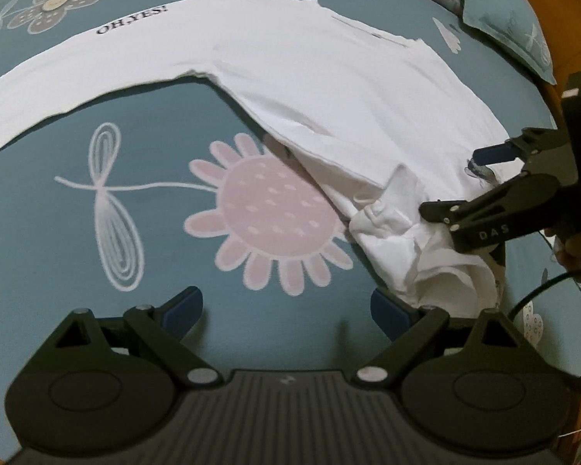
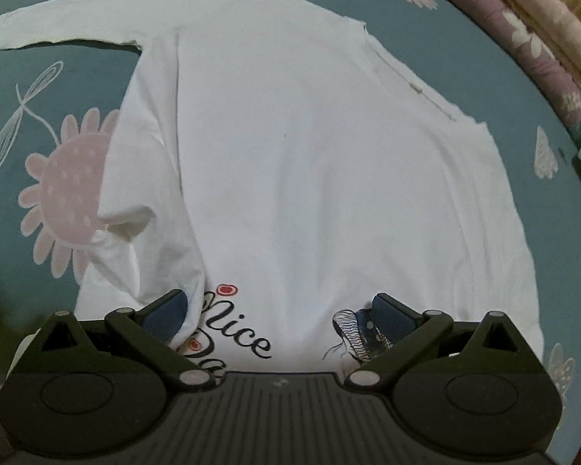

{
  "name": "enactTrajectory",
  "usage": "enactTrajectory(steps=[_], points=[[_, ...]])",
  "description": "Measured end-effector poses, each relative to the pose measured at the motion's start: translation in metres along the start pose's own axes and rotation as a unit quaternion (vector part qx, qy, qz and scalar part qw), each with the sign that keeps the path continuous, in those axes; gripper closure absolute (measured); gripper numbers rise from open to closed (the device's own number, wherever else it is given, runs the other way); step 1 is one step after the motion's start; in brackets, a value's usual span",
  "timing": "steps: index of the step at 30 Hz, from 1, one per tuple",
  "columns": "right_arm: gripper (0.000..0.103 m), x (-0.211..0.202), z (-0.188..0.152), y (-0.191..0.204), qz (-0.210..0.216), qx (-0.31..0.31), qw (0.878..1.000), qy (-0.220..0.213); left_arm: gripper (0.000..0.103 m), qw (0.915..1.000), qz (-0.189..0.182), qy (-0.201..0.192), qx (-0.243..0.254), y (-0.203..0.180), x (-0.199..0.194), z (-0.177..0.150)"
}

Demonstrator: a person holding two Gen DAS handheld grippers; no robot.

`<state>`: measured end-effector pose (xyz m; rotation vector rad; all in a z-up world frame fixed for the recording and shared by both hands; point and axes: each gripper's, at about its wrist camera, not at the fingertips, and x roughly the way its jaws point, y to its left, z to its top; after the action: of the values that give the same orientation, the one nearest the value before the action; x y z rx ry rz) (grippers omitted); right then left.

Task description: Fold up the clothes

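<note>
White cotton fills most of both views: a long-sleeved shirt (image 2: 310, 162) lies spread on a bed covered by a teal sheet (image 1: 58, 232) printed with pink daisies and pale dragonflies. One sleeve (image 1: 77, 66) stretches flat toward the left, carrying the black words "OH,YES!" near its upper edge. The other side of the shirt is folded inward over the body, and at its lower left the cloth gathers into a crumpled bunch (image 1: 414, 255). In the right wrist view, printed script reading "Nice" with small red hearts and a line-drawn figure show on the fabric close to the camera. The left tongs (image 1: 286, 306) are spread wide and hold nothing, poised over the bare sheet beside the pink daisy, their right blue pad just at the edge of the bunched cloth. The right tongs (image 2: 279, 310) are also spread apart with nothing gripped, directly above the printed part of the shirt; from the left wrist view they (image 1: 449, 180) appear at the right, fingers parted, low over the crumpled fabric. Folded bedding (image 2: 542, 38) in lilac and cream lies along the far right edge of the bed.
</note>
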<state>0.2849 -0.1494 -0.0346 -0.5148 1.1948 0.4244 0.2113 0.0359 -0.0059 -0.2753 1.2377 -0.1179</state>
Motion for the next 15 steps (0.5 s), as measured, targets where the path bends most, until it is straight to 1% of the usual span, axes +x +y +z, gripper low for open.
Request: enactTrajectory(steps=[6,9,11,12,13,14,15], points=[[0.000,0.004,-0.008,-0.007,-0.001,-0.017,1.000,-0.015,0.010,0.9998,-0.019,0.006,0.005,-0.013,0.009,0.010],[0.000,-0.009,-0.009,-0.021,0.048,0.009,0.998,-0.027,0.011,0.9997,-0.022,0.001,0.010,-0.019,0.012,0.013],[0.000,-0.024,-0.010,-0.028,0.078,0.018,0.996,-0.045,0.011,0.9996,-0.023,-0.002,0.013,-0.023,0.013,0.016],[0.000,-0.027,-0.012,-0.030,0.081,0.017,0.995,-0.049,0.011,0.9996,-0.024,-0.003,0.015,-0.026,0.014,0.017],[0.000,-0.031,-0.014,-0.031,0.084,0.017,0.995,-0.052,0.015,0.9995,-0.024,-0.006,0.018,-0.028,0.015,0.018],[0.000,-0.035,-0.016,-0.032,0.087,0.016,0.995,-0.056,0.023,0.9994,-0.022,-0.010,0.023,-0.031,0.017,0.019],[0.000,-0.039,-0.018,-0.034,0.090,0.015,0.994,-0.059,0.026,0.9993,-0.023,-0.011,0.028,-0.034,0.020,0.020]])
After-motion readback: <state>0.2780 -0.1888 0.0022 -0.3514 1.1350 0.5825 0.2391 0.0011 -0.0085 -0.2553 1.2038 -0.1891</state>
